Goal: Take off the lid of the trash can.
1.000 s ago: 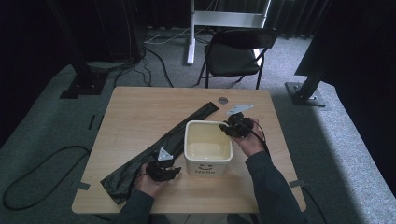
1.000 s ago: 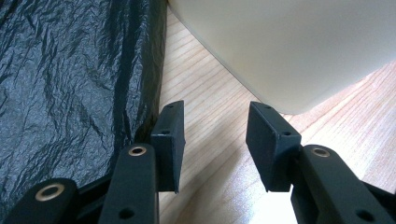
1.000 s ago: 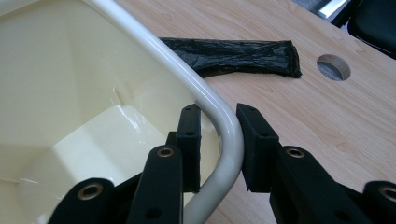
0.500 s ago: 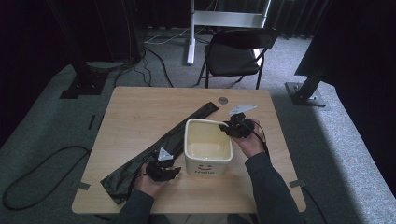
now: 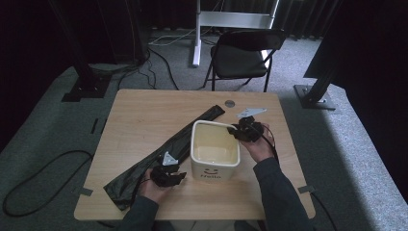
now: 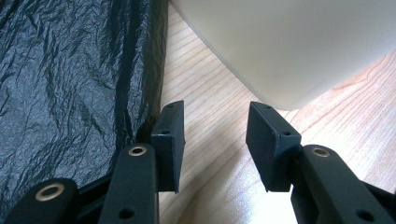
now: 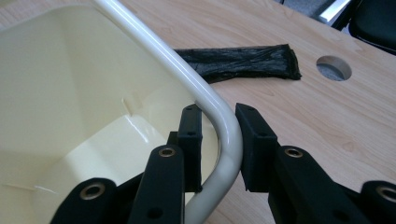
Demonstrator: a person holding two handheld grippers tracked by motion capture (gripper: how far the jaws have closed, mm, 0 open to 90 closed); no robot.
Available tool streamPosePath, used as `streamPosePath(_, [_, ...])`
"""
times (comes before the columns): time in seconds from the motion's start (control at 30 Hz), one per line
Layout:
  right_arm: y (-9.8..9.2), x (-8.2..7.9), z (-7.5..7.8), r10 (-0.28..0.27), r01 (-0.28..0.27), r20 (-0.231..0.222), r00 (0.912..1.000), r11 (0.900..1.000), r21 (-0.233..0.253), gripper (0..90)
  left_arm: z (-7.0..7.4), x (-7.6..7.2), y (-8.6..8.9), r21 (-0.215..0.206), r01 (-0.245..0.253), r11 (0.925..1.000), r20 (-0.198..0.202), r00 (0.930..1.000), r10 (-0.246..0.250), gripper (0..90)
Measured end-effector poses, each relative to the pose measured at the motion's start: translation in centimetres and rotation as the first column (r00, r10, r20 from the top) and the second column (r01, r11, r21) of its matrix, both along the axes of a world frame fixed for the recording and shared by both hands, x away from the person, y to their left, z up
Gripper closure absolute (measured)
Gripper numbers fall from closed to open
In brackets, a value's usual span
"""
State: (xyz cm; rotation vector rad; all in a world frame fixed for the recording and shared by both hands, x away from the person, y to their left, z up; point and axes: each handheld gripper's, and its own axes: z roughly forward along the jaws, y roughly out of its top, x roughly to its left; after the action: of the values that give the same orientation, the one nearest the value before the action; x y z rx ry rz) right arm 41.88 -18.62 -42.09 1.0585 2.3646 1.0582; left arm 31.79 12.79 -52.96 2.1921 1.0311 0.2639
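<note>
A cream bin (image 5: 215, 166) with a smiley and "Hello" on its front stands on the wooden table (image 5: 144, 110). A long folded black plastic bag (image 5: 159, 154) lies diagonally to its left. My right gripper (image 5: 236, 133) sits at the bin's far right corner, jaws closed on the rim (image 7: 219, 116), one inside and one outside. My left gripper (image 5: 181, 177) rests low at the bin's front left, open. Its jaws (image 6: 215, 140) frame bare wood between the bag's edge (image 6: 70, 70) and the bin's rounded base (image 6: 289, 42). The bin looks empty inside.
A round cable hole (image 5: 230, 103) pierces the table beyond the bin, near the bag's far end (image 7: 238, 60). A black folding chair (image 5: 240, 57) stands behind the table. A cable (image 5: 43, 168) loops on the carpet at left.
</note>
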Motion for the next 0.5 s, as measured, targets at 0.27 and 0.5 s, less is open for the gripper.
streamPosePath(0.27, [-0.61, -0.18, 0.68, -0.006, 0.006, 0.016, 0.9999, 1.0, 0.015, 74.3, 0.0, 0.01, -0.01, 0.003, 0.001, 1.0, -0.001, 1.0, -0.001, 57.9])
streamPosePath(0.5, [-0.89, -0.36, 1.02, -0.003, 0.002, 0.022, 0.9998, 1.0, 0.031, 74.8, -0.04, 0.04, -0.03, 0.005, 0.0, 1.0, -0.004, 1.0, 0.0, 57.9])
